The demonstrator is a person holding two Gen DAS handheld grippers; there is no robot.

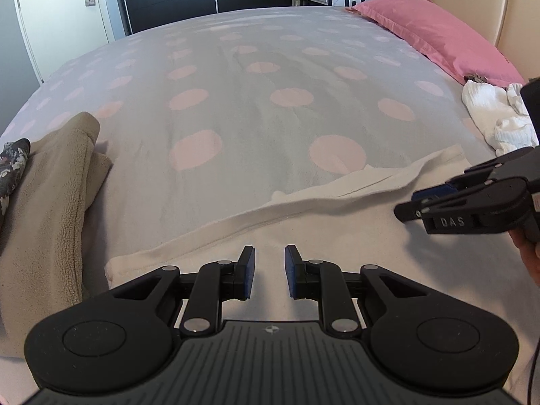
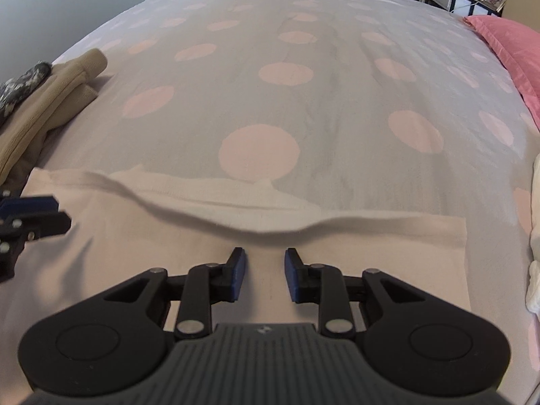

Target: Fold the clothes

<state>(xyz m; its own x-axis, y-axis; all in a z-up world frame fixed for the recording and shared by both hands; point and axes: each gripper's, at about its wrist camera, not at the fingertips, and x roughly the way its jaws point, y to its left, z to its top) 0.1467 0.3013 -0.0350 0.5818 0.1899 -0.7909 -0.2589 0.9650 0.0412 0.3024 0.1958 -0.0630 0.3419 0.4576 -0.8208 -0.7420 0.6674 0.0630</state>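
Both wrist cameras look steeply down, close over the same bed (image 1: 236, 108).

Open bedspread (image 1: 256, 77) ahead; beige fleece (image 1: 50, 185) left, white laundry (image 1: 496, 114) right.

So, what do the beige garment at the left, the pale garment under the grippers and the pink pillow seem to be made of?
Beige garment: looks like fleece, matte, with a nubby, pilled pile along its folded edge.
Pale garment: probably a soft cotton knit, matte, with a ribbed band at its far edge.
Pink pillow: a smooth woven cover with a slight sheen; the fibre cannot be told.
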